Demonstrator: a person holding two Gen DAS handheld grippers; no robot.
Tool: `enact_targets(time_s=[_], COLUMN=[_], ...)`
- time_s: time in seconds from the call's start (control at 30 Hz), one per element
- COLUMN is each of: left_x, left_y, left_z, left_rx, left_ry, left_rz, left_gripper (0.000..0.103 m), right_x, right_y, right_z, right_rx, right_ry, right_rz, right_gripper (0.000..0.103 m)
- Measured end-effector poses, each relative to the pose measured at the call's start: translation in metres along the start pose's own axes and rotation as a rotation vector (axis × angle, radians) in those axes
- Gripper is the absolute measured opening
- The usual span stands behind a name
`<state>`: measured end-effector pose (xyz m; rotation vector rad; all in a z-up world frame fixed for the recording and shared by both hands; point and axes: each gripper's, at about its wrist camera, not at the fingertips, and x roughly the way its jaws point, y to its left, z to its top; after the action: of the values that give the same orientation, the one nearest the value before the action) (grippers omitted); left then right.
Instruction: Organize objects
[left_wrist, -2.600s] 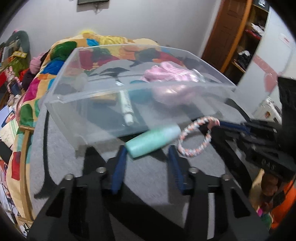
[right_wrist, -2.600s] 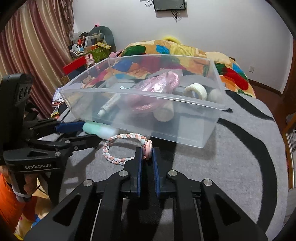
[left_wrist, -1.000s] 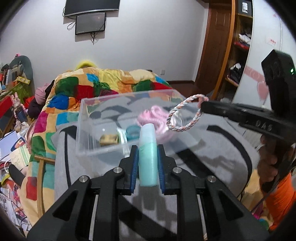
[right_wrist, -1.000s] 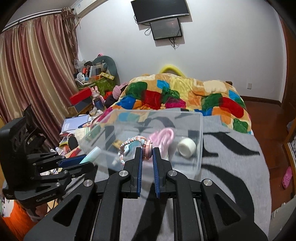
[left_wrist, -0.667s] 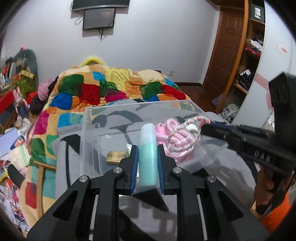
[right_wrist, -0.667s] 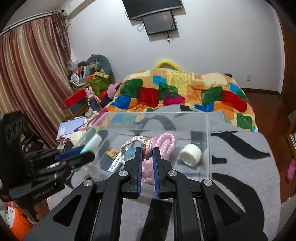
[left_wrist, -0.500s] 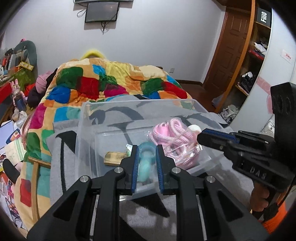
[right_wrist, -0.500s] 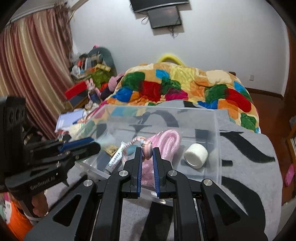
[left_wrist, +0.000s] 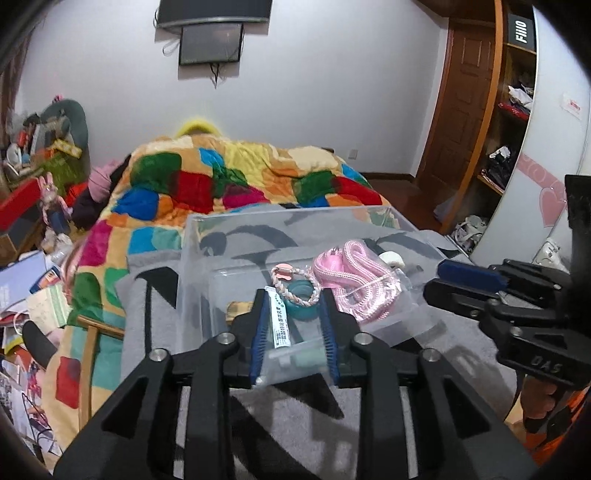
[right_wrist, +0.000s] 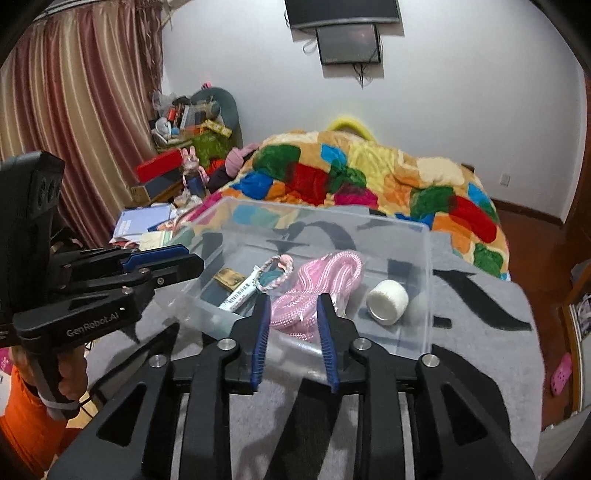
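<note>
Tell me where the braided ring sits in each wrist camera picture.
Left wrist: braided ring at centre, in the clear bin, just beyond the open fingers.
Right wrist: braided ring left of centre, in the bin.
Shared landmark: pink rope directly right of it.

We record a clear, glossy plastic bin (right_wrist: 428, 280) on a matt grey fuzzy blanket (right_wrist: 480, 332). Within it: pink braided cord (right_wrist: 314, 288), a woven fabric bracelet (left_wrist: 295, 286), a white cloth tape roll (right_wrist: 387, 301), a smooth printed tube (left_wrist: 279, 323). Beyond, a plush patchwork quilt (right_wrist: 369, 177) and a varnished wood door (left_wrist: 454, 110).
</note>
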<state>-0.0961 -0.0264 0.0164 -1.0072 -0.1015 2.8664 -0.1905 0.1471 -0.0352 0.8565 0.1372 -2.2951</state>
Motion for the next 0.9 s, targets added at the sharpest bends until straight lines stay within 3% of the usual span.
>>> enact_targets(time_s=[0.07,0.17,0.27,0.33,0.53,0.9], left_x=[-0.006,-0.018,-0.028,-0.031,-0.031,-0.017], left_y=[-0.003,-0.008,-0.012,-0.014,-0.016,-0.014], left_z=[-0.002,-0.009,-0.015,-0.019,-0.032,-0.052], left_rx=[0.01,0.017,0.008,0.005,-0.005,-0.043], left_ry=[-0.021,-0.06,-0.1,-0.111,-0.107,-0.073], left_rz=[0.004,0.016,0.032,0.024,0.014,0.024], left_gripper=[0.039,0.063,0.086,0.093,0.097,0.097], right_x=[-0.01,-0.023,-0.032,-0.036,-0.041,-0.034], right_y=[0.003,0.007,0.007,0.005,-0.001,-0.008], right_z=[-0.004,-0.009,-0.016,-0.02,-0.032,-0.053], right_rx=[-0.002,-0.013,-0.02,-0.018,-0.008,0.015], right_ry=[-0.031,-0.078,-0.102,-0.114,-0.135,-0.11], right_rz=[-0.006,-0.04,-0.059,-0.061,-0.065,-0.055], right_gripper=[0.044,0.061,0.072,0.079,0.087,0.088])
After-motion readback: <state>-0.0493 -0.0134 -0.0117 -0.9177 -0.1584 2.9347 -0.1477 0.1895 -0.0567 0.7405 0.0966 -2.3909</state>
